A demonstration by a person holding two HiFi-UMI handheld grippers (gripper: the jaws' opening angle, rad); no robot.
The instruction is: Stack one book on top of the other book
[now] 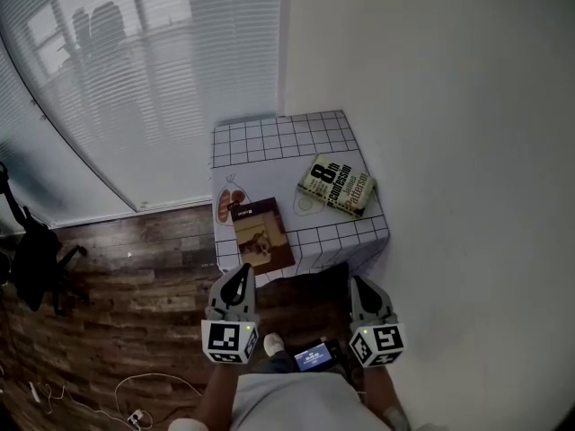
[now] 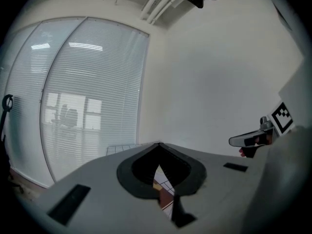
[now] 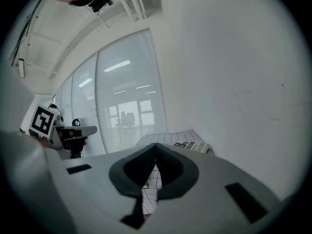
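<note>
Books first: the brown book [image 1: 262, 233] lies flat at the near left of the table [image 1: 269, 142], its lower edge close to the table's front edge. The thick pale book [image 1: 337, 186] lies askew towards the right side, near the wall [image 1: 449, 151]. They are apart, and nothing is stacked yet. My left tool [image 1: 240, 272] and right tool [image 1: 360, 285] hang short of the table, each with its jaws pressed together and nothing between them.

Trouble I foresee: the brown book is thin and flat on the checked cloth [image 1: 310, 135], so a jaw nudging its edge may push it along or bunch the cloth instead of getting under it. A push towards me could tip it off the front. Reaching for the thick one, my right tool might knock the wall.

From the tools' own views, the jaws block nearly all of the table; only a sliver of cloth and brown cover shows through the left one. Whether the brown book overhangs the edge I cannot tell.
</note>
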